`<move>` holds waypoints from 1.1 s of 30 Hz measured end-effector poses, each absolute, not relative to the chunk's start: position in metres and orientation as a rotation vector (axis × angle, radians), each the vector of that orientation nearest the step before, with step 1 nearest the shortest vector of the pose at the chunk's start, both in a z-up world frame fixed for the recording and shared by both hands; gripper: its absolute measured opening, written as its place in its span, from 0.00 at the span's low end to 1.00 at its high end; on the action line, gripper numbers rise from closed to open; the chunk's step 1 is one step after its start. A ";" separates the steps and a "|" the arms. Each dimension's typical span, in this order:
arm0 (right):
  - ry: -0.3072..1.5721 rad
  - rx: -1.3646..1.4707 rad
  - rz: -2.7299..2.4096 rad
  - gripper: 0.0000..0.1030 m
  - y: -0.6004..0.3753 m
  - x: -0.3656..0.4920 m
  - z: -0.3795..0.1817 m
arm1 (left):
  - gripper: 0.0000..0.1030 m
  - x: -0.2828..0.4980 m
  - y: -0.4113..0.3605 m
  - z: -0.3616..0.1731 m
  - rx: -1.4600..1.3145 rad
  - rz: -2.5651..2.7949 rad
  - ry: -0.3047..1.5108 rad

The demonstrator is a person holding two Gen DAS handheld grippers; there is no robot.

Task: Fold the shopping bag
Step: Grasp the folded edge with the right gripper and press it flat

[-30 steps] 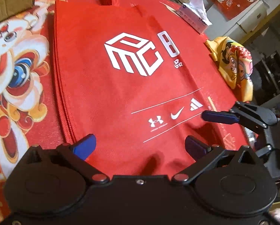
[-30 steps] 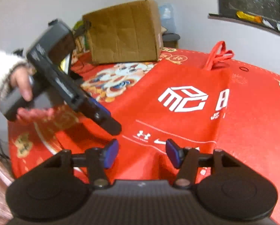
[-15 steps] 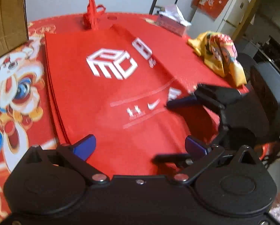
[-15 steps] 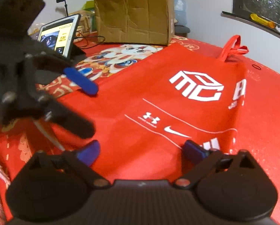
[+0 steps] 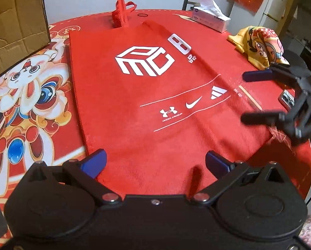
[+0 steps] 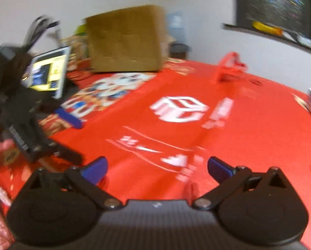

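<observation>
Shopping bag (image 5: 147, 95), red with white logos, lies flat across the middle of the round table (image 5: 284, 179), its handles (image 5: 122, 10) at the far edge. Left gripper (image 5: 155, 162) hovers over the bag's near edge, jaws wide and empty. Right gripper (image 6: 157, 166) has just been opening; nothing sits between its jaws, now spread wide.

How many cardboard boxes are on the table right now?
1: a brown cardboard box at the table's far left corner, beyond the flat red fabric shopping bag. Others could sit outside the views.
</observation>
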State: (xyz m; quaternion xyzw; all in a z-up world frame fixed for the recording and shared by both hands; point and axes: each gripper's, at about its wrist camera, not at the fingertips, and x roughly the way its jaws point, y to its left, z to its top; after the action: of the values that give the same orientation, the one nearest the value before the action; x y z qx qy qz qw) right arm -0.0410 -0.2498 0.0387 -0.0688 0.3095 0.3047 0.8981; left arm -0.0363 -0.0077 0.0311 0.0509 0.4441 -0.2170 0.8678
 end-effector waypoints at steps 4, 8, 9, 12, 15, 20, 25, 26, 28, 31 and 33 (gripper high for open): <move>0.667 -0.128 0.608 0.93 -0.262 -0.037 0.031 | 1.00 -0.036 -0.011 0.032 0.098 -0.461 0.940; 0.691 -0.067 0.622 0.80 -0.261 -0.029 0.027 | 1.00 -0.036 -0.014 0.029 0.122 -0.467 0.953; 0.696 -0.069 0.618 0.78 -0.259 -0.026 0.025 | 1.00 -0.036 -0.015 0.028 0.132 -0.468 0.952; 0.743 -0.065 0.601 0.56 -0.253 -0.016 0.019 | 1.00 -0.039 -0.018 0.027 0.173 -0.470 0.949; 0.767 -0.062 0.606 0.31 -0.250 -0.012 0.016 | 1.00 -0.040 -0.025 0.025 0.231 -0.461 0.946; 0.777 -0.066 0.605 0.21 -0.249 -0.017 0.021 | 1.00 -0.038 -0.032 0.022 0.309 -0.442 0.928; 0.810 -0.068 0.642 0.20 -0.248 -0.031 0.027 | 1.00 -0.027 -0.029 0.022 0.296 -0.430 0.941; 0.817 -0.067 0.651 0.20 -0.248 -0.034 0.028 | 1.00 -0.025 -0.028 0.022 0.296 -0.429 0.942; 0.842 -0.047 0.674 0.20 -0.245 -0.041 0.029 | 1.00 -0.022 -0.026 0.022 0.295 -0.425 0.942; 0.873 -0.011 0.710 0.20 -0.239 -0.053 0.030 | 1.00 -0.016 -0.021 0.022 0.293 -0.402 0.940; 0.900 0.030 0.739 0.20 -0.231 -0.060 0.028 | 1.00 -0.013 -0.017 0.021 0.292 -0.378 0.937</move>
State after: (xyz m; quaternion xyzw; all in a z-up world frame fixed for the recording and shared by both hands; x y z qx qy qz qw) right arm -0.0604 -0.2307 0.0284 0.0143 0.4251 0.3490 0.8350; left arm -0.0125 -0.0168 0.0211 0.1396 0.4472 -0.1803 0.8649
